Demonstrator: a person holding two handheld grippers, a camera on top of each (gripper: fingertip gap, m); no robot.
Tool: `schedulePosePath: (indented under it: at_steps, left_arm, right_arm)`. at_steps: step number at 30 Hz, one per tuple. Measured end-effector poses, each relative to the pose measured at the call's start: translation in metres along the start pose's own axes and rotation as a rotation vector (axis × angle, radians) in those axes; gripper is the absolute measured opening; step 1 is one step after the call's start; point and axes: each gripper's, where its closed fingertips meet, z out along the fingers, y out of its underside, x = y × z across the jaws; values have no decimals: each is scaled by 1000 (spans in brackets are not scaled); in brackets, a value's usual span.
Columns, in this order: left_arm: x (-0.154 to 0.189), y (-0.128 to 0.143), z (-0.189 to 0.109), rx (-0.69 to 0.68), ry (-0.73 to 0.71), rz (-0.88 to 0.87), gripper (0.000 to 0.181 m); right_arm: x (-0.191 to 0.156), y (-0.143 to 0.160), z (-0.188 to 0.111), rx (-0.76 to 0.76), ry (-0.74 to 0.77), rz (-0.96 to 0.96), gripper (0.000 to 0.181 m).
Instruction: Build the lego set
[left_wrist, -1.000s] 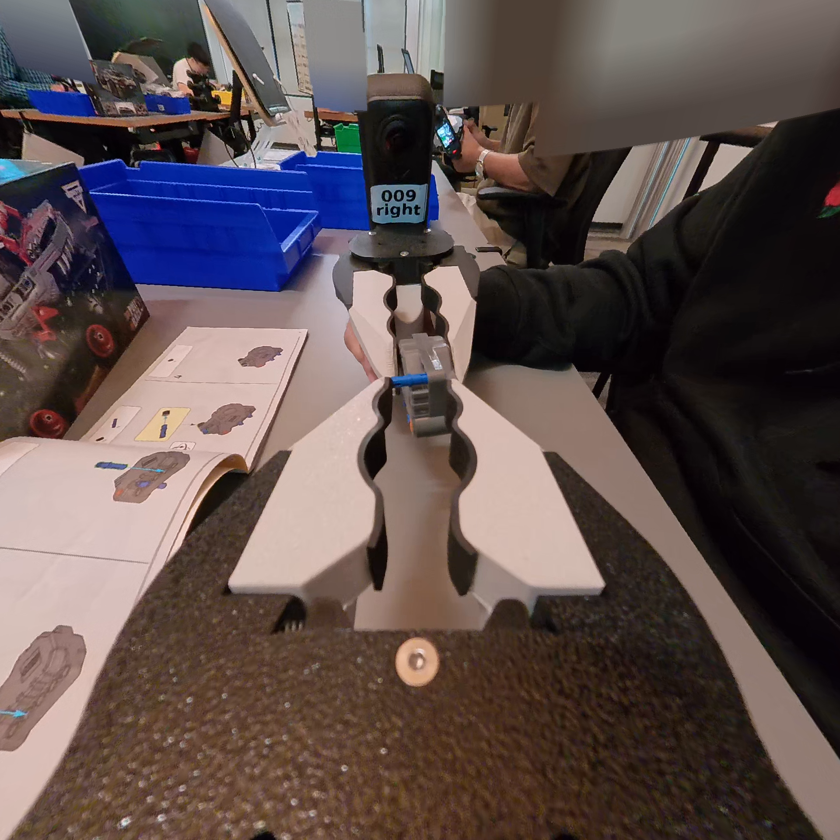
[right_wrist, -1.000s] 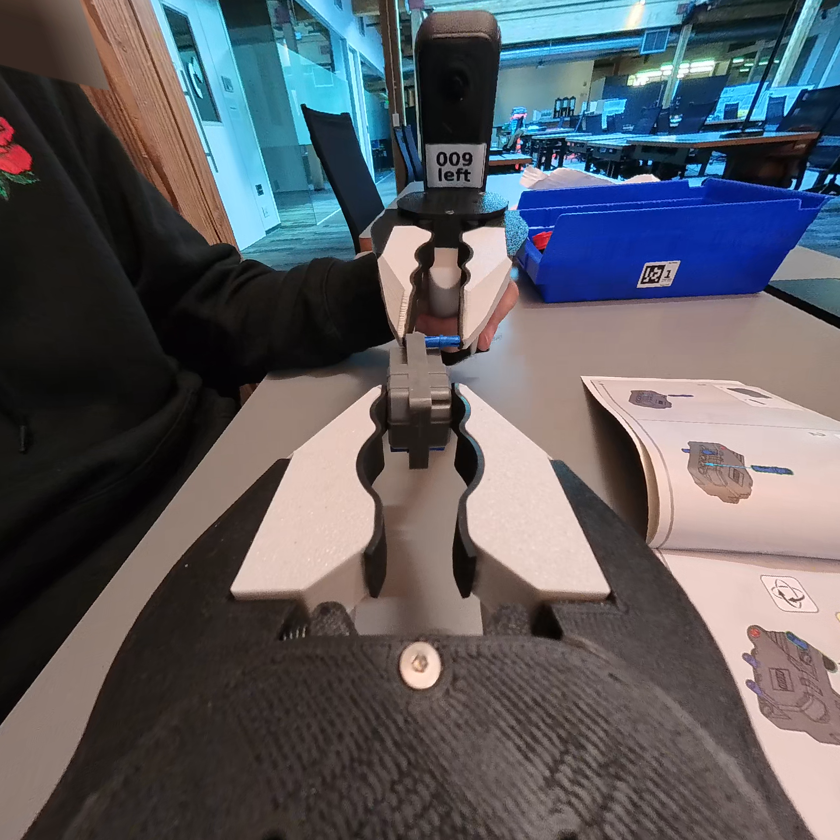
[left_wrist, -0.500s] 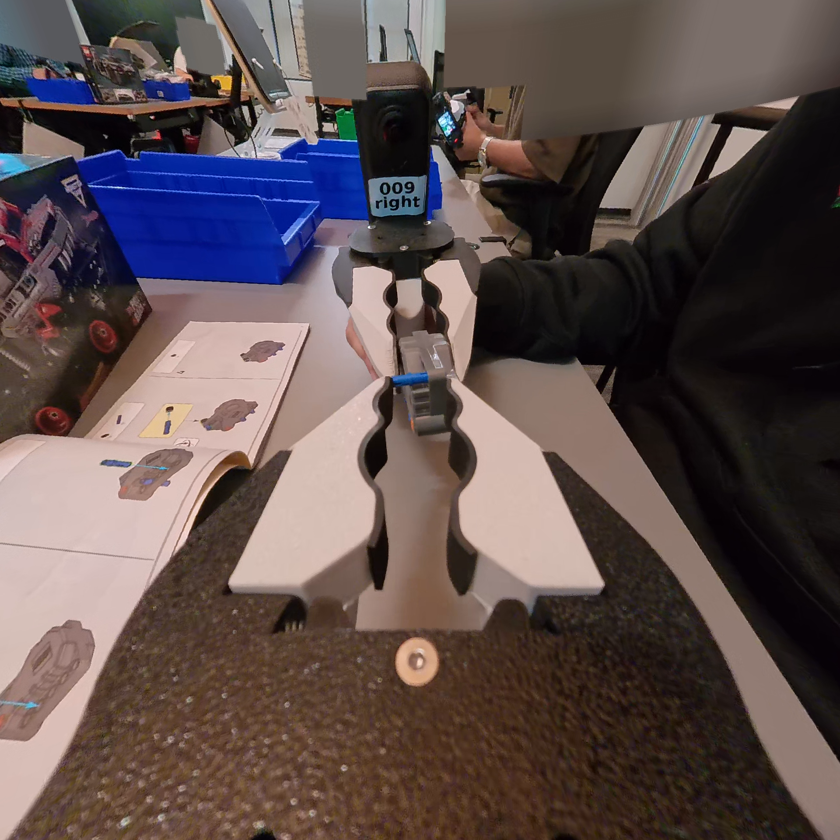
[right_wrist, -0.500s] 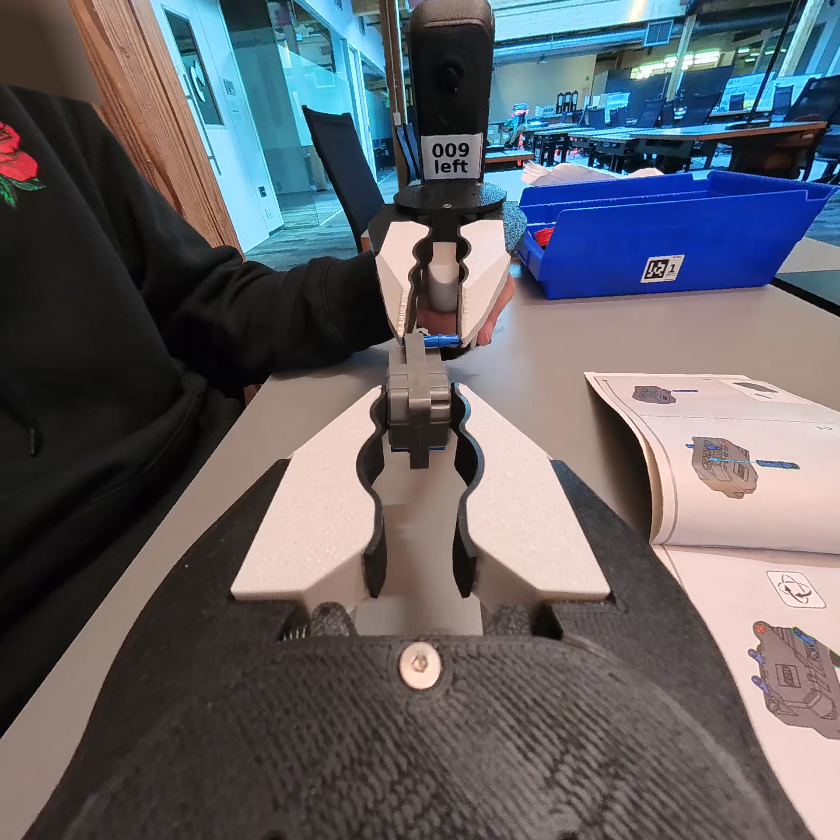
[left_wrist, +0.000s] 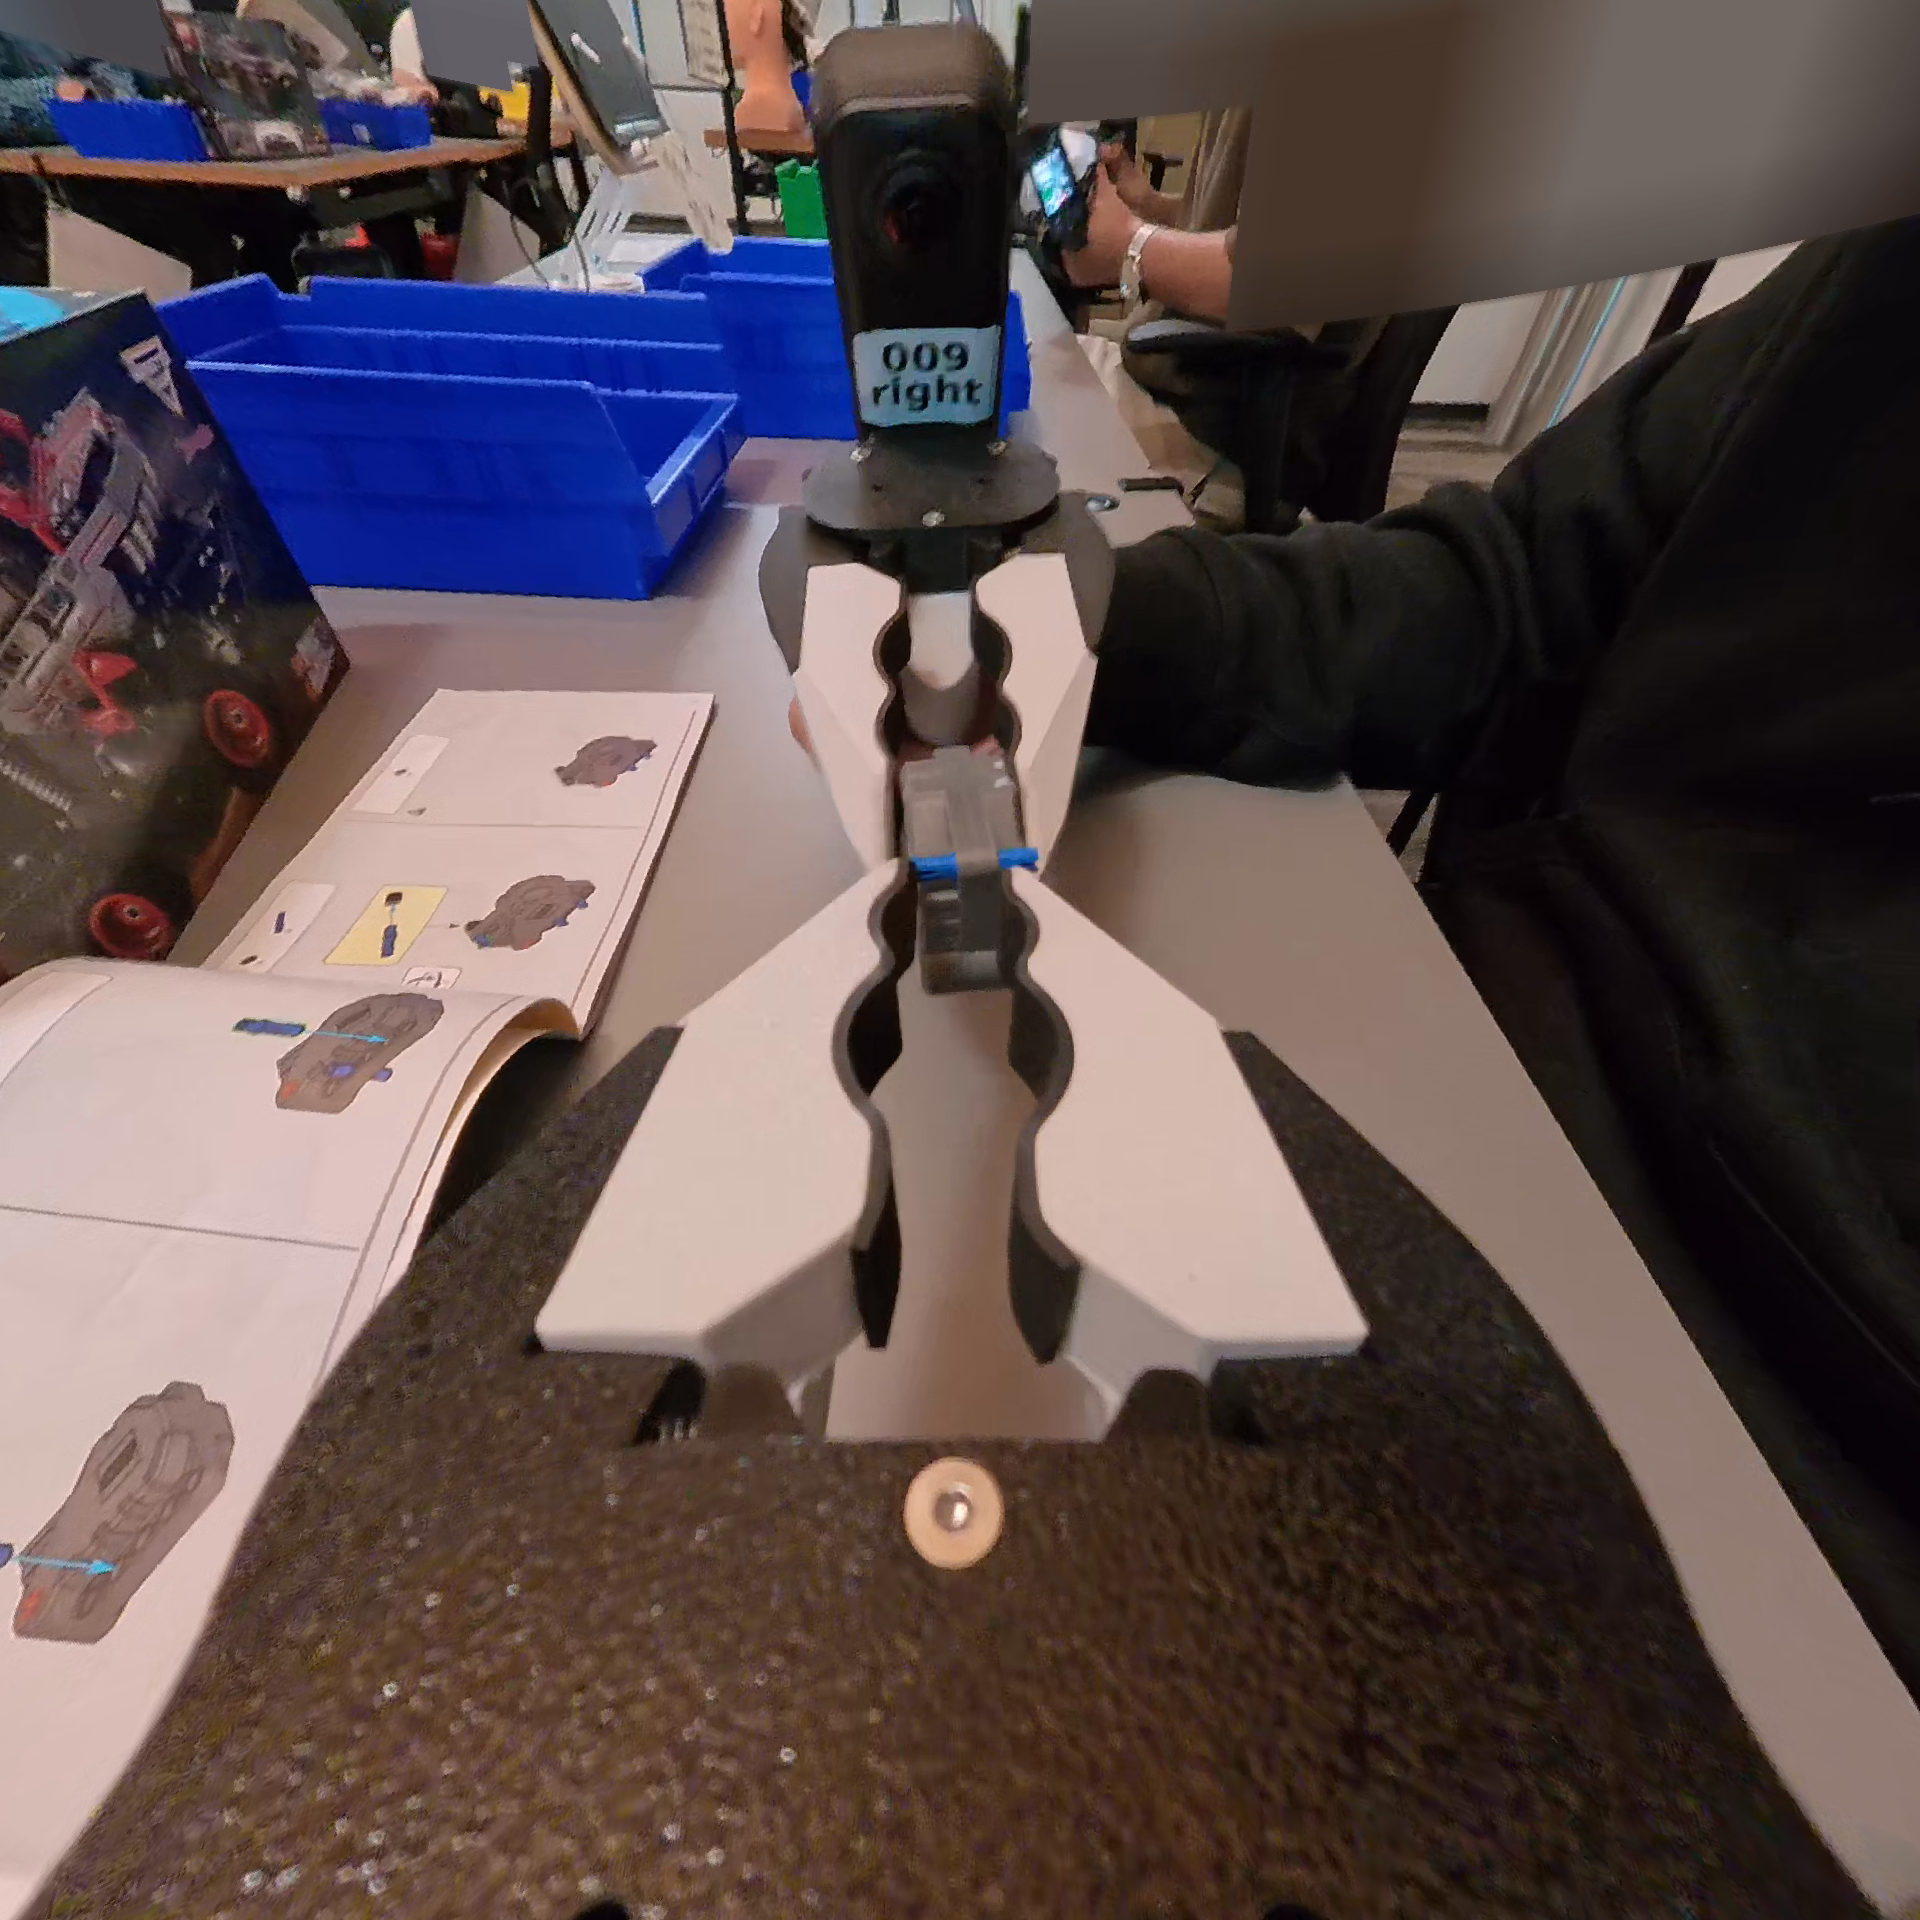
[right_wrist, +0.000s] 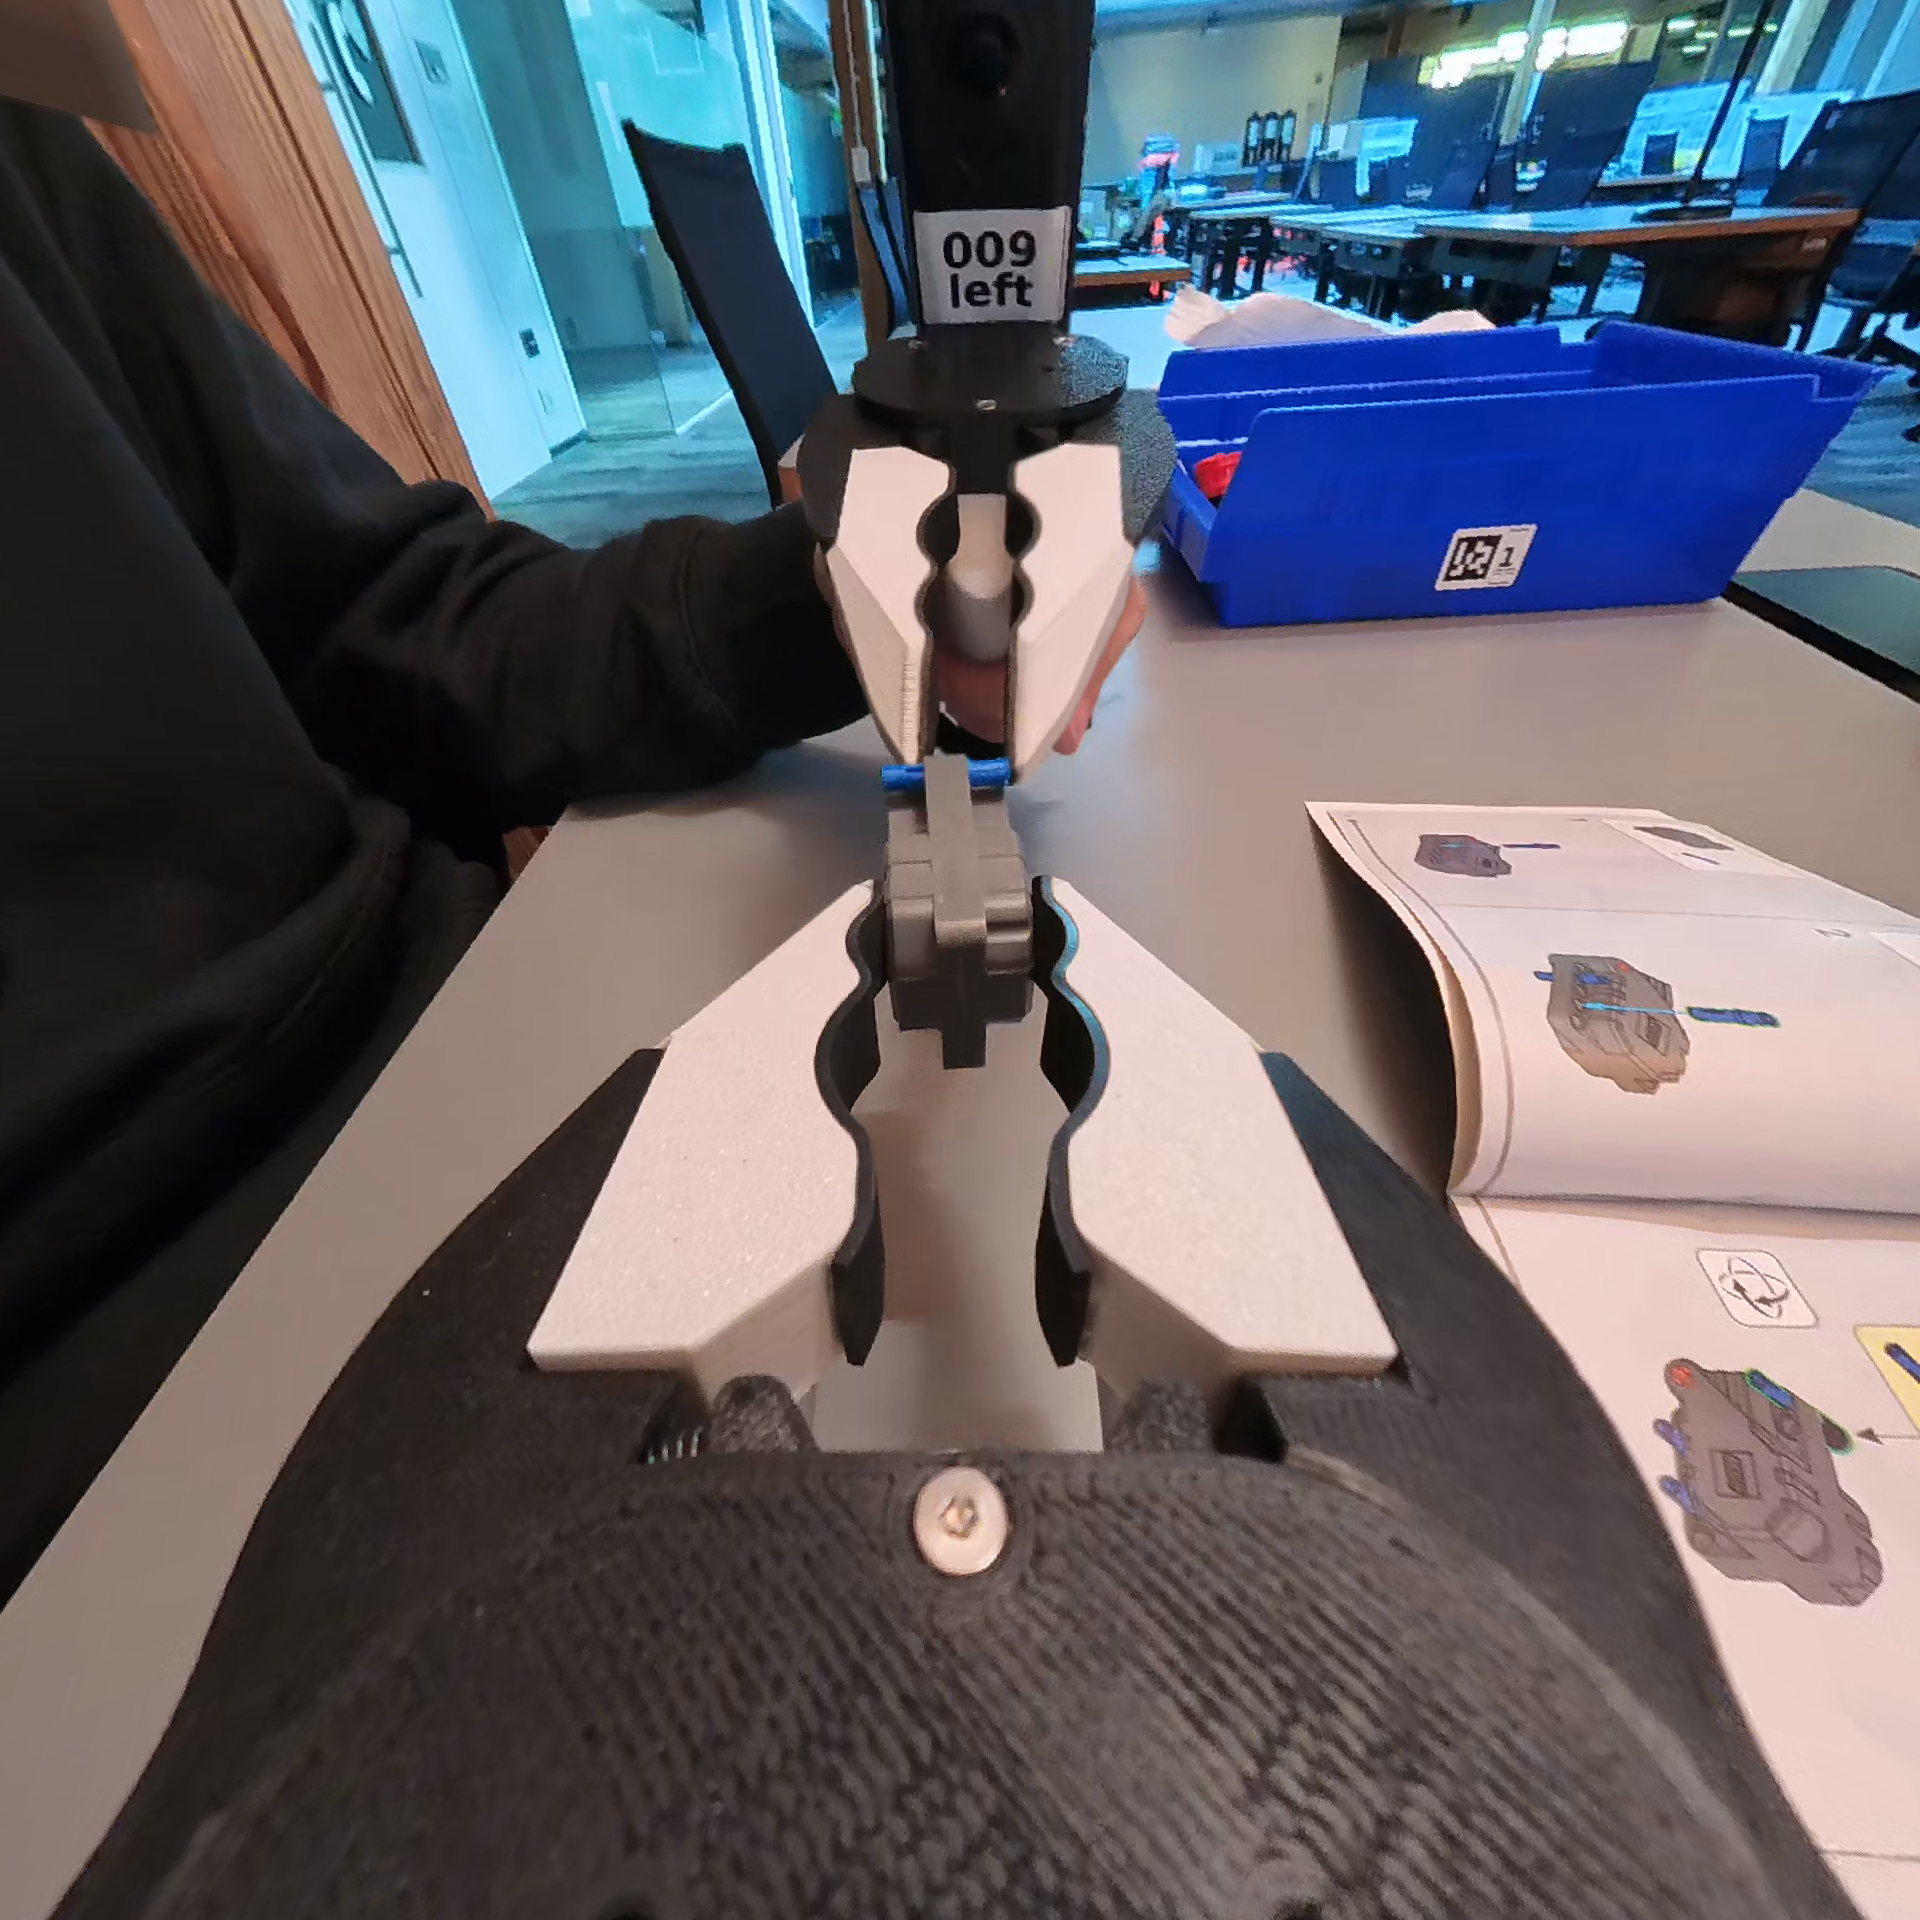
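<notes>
- The dark printed cardboard box (left_wrist: 114, 644), at nine o'clock in the left wrist view, is cut off by the left edge.
- The open white paper instruction booklet (right_wrist: 1662, 1039) runs off the right edge at three o'clock in the right wrist view.
- The small blue plastic pin (right_wrist: 943, 773) passes through the grey brick assembly (right_wrist: 956, 935); its middle is hidden.
- Small red pieces inside the blue plastic bin (right_wrist: 1507, 488) are too small to tell.

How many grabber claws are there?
2. The left gripper and the right gripper face each other above the table, meeting at the grey lego piece the right one clamps.
</notes>
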Motion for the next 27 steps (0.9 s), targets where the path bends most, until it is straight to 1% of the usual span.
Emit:
schedulePosePath:
  at_steps: [3, 6, 9, 12, 15, 18, 21, 24, 27]
  left_arm:
    - [-1, 1, 1, -14, -13, 16, 12]
    - [-4, -2, 1, 43, -7, 7, 12]
    - [-1, -1, 0, 42, 8, 28, 12]
    - [-3, 0, -3, 51, 10, 14, 13]
    - [-11, 5, -11, 42, -18, -20, 27]
    - [-19, 11, -19, 22, -57, -28, 31]
    - [-24, 21, -20, -38, -87, -12, 33]
    - [-25, 35, -16, -123, -97, -4, 32]
    - [-30, 52, -12, -229, -136, 22, 32]
  right_arm:
    - [1, 2, -1, -12, 2, 8, 25]
    - [3, -1, -2, 10, 7, 15, 25]
    - [1, -1, -1, 5, 8, -13, 25]
    - [2, -1, 0, 6, 27, -49, 25]
    - [14, 1, -2, -12, 132, -126, 25]
    - [33, 14, -2, -149, 308, -313, 25]
    - [45, 32, 3, -358, 443, -576, 25]
    - [50, 46, 9, -514, 499, -756, 25]
    - [49, 54, 13, -572, 489, -804, 25]
